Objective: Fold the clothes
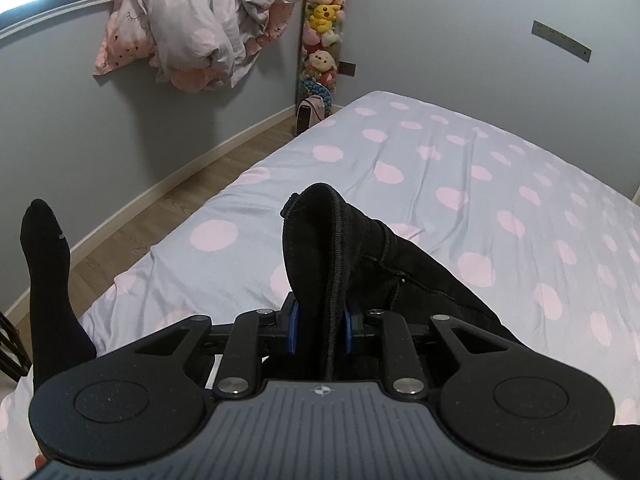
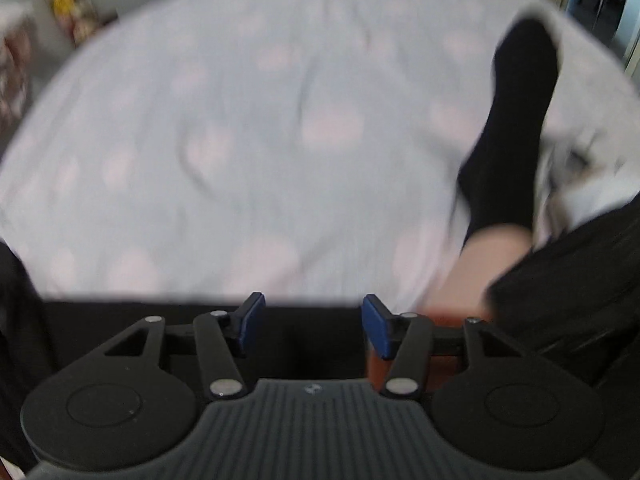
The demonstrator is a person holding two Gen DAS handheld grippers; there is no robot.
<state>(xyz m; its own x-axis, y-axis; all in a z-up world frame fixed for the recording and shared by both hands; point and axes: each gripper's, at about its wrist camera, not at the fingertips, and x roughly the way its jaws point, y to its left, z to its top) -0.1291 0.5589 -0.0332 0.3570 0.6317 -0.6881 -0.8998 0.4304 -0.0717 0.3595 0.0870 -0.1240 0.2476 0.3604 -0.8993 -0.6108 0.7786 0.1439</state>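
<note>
The left gripper (image 1: 320,322) is clenched on a black garment (image 1: 360,248), its blue pads (image 1: 294,326) pressing either side of a ribbed hem that stands up between them and pokes out beyond the tips. From that pinch the rest of the dark cloth falls away to the right and near side, draping down onto the polka-dot bed sheet (image 1: 460,152), so the garment's long axis seems to run from the left tool rightward toward the person. The right gripper (image 2: 312,322) is released: its blue pads (image 2: 376,326) stand well apart with nothing between them, and a flat band of black fabric (image 2: 312,340) lies directly under and just ahead of its tips. The right wrist view is heavily blurred, so whether the fingers touch that fabric cannot be told. A black-socked foot (image 2: 516,120) rests on the sheet at the far right of that view, and the same dark sock (image 1: 44,264) shows at the near left of the left wrist view. A bundled duvet (image 1: 192,20) and plush toys (image 1: 324,12) sit against the far wall. The free edge to be taken next probably lies closest to the open right tool, which would need to close on it before any fold is drawn across the bed.
</note>
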